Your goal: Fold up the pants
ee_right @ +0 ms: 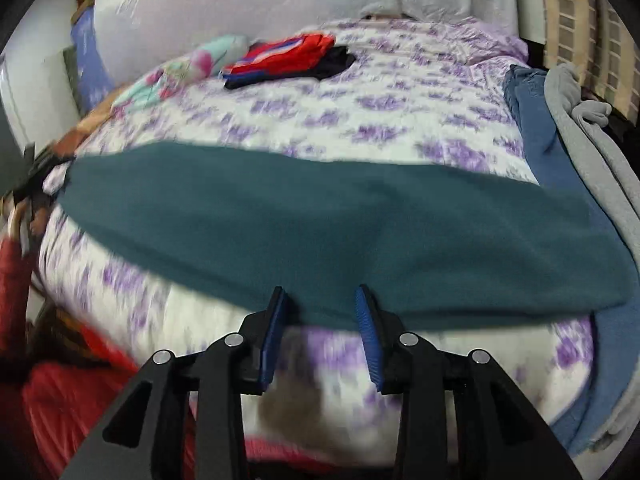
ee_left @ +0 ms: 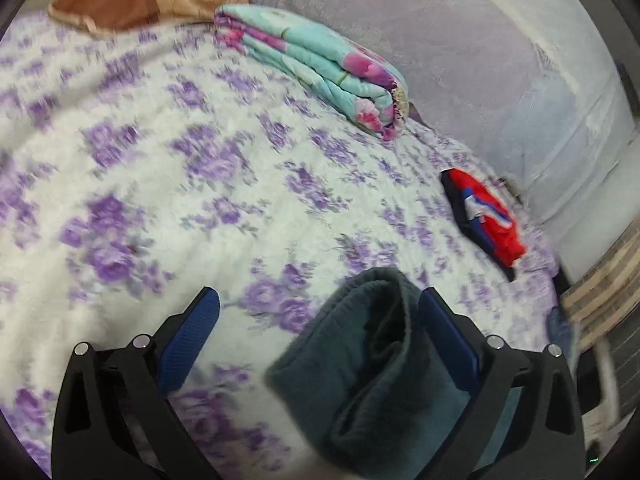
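Observation:
The teal pants (ee_right: 320, 220) lie spread in a long flat band across the purple-flowered bedspread (ee_right: 400, 120). My right gripper (ee_right: 321, 291) hovers at their near edge, jaws partly apart with nothing pressed between the blue pads. In the left wrist view, one bunched, rolled-over end of the pants (ee_left: 372, 344) lies between the jaws of my left gripper (ee_left: 319, 294). It rests against the right finger (ee_left: 444, 336), while the left finger (ee_left: 192, 336) stands far off it, so this gripper is wide open. Both views are blurred.
A folded floral quilt (ee_left: 320, 68) and a brown pillow (ee_left: 132, 4) sit at the bed's far side by the wall. A folded red and blue garment (ee_left: 488, 216) lies nearby. Blue jeans (ee_right: 532, 128) and a grey garment (ee_right: 580, 120) hang over the right edge. A red sleeve (ee_right: 12, 280) shows at left.

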Demonstrator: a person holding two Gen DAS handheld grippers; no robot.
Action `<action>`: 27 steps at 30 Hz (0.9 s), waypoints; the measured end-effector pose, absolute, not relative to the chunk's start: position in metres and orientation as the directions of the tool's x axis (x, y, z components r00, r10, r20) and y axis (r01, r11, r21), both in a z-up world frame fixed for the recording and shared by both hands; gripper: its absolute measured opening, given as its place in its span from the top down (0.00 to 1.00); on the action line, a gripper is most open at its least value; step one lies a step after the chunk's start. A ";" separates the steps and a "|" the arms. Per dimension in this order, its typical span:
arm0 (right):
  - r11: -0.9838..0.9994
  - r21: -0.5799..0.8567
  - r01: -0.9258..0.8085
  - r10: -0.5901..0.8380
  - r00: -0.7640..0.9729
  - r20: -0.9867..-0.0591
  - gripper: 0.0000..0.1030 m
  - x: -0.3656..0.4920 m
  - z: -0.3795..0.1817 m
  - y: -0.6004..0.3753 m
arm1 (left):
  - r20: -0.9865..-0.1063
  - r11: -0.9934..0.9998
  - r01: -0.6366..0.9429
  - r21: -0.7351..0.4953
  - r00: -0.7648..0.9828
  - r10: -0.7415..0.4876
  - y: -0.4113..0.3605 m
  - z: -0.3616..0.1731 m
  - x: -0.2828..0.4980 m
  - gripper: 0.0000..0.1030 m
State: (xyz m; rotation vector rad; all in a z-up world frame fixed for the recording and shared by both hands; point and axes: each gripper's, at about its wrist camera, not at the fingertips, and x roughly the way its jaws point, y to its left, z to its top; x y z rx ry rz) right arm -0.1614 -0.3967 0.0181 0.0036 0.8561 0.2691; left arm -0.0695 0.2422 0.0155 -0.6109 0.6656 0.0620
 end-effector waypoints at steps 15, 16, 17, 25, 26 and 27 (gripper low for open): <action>0.832 0.056 -0.551 0.390 0.510 -0.767 0.39 -0.132 0.018 -0.245 | -0.696 0.961 -0.051 -0.272 0.700 -0.160 0.172 0.009 -0.087 0.05; 0.821 0.017 -0.570 0.390 0.540 -0.746 0.38 -0.142 0.020 -0.245 | -0.671 0.956 -0.042 -0.291 0.722 -0.172 0.176 0.013 -0.092 0.05; 0.813 0.031 -0.582 0.392 0.506 -0.769 0.38 -0.142 0.021 -0.246 | -0.664 0.954 -0.046 -0.296 0.728 -0.171 0.180 0.016 -0.097 0.05; 0.795 0.219 -0.565 0.549 0.518 -0.656 0.40 -0.083 0.094 -0.250 | -0.549 0.872 -0.080 -0.482 0.804 -0.229 0.213 0.027 -0.118 0.05; 0.786 0.262 -0.560 0.575 0.504 -0.645 0.45 -0.067 0.096 -0.244 | -0.527 0.861 -0.052 -0.506 0.808 -0.261 0.211 0.033 -0.118 0.05; 0.755 0.349 -0.556 0.627 0.455 -0.632 0.50 -0.045 0.096 -0.235 | -0.515 0.855 -0.020 -0.519 0.805 -0.294 0.205 0.038 -0.115 0.05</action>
